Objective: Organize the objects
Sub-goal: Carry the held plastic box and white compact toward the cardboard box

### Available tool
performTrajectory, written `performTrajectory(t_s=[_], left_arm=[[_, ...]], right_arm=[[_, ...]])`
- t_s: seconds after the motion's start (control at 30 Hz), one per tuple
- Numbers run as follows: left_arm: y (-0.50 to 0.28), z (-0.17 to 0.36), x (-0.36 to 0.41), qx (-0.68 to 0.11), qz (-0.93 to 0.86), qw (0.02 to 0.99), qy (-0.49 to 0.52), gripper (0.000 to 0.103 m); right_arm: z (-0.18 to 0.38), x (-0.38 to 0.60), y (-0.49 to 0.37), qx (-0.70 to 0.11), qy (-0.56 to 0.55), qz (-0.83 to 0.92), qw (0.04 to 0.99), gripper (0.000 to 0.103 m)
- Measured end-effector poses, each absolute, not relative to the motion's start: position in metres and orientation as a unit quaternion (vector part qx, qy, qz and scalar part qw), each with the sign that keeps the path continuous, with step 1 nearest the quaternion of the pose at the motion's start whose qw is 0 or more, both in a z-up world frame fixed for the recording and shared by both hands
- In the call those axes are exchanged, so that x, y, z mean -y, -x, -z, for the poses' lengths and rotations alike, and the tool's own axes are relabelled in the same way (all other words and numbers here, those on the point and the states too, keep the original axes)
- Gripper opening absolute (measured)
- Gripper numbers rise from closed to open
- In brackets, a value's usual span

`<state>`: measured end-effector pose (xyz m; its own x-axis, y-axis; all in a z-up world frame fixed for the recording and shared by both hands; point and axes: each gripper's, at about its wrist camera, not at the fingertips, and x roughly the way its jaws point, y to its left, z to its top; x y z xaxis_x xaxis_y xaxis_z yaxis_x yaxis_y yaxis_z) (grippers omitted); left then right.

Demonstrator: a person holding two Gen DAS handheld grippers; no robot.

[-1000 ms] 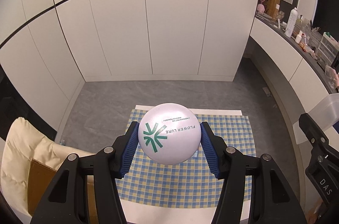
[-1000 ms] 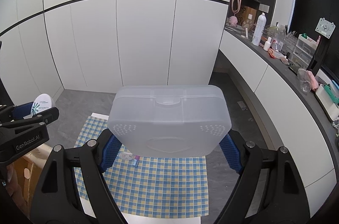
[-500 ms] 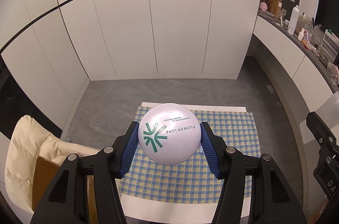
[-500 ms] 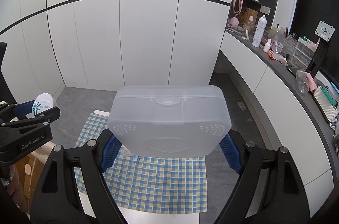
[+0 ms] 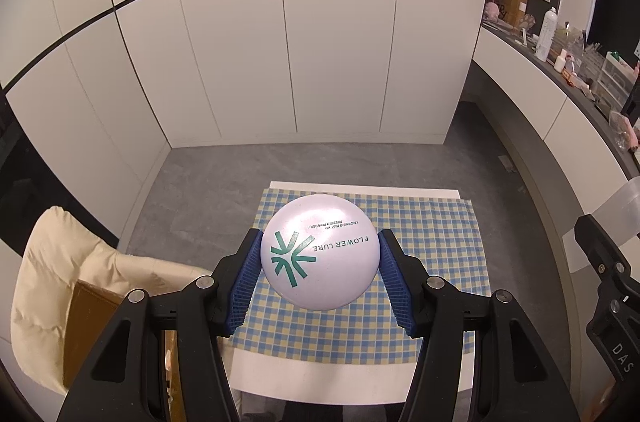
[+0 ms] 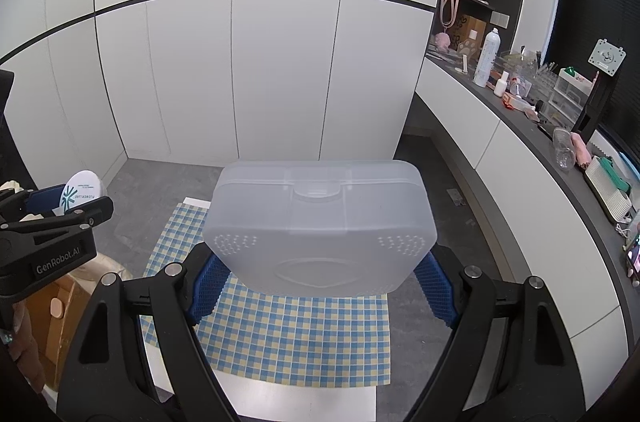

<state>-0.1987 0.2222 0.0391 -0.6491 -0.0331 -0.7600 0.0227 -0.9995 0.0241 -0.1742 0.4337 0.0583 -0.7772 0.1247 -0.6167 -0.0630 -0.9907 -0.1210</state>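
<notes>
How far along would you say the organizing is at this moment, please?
Nothing looks put away yet. In hand: the left gripper is shut on the round white compact, and the right gripper is shut on the closed translucent box, both lifted above the checked cloth. Left: presumably opening the box, placing the compact inside and setting it down.

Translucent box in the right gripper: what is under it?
Under the translucent box lies the checked cloth on the white table. The cloth directly beneath the box is covered, so anything lying there cannot be seen.
</notes>
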Motion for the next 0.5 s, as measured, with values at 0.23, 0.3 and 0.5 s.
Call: performTrajectory(t_s=[0.23, 0.3, 0.5], left_arm=[[0.168, -0.040, -0.213, 0.006, 0.908, 0.016, -0.418, 0.058], [0.158, -0.040, -0.211, 0.002, 0.908, 0.013, -0.420, 0.058], [0.125, -0.038, -0.208, -0.001, 0.909, 0.008, -0.418, 0.058]], right_arm=[[-0.061, -0.422, 0.142, 0.054, 0.326, -0.943, 0.047, 0.084], [-0.060, -0.420, 0.133, 0.054, 0.327, -0.943, 0.040, 0.084], [-0.056, -0.414, 0.105, 0.052, 0.332, -0.941, 0.036, 0.084]])
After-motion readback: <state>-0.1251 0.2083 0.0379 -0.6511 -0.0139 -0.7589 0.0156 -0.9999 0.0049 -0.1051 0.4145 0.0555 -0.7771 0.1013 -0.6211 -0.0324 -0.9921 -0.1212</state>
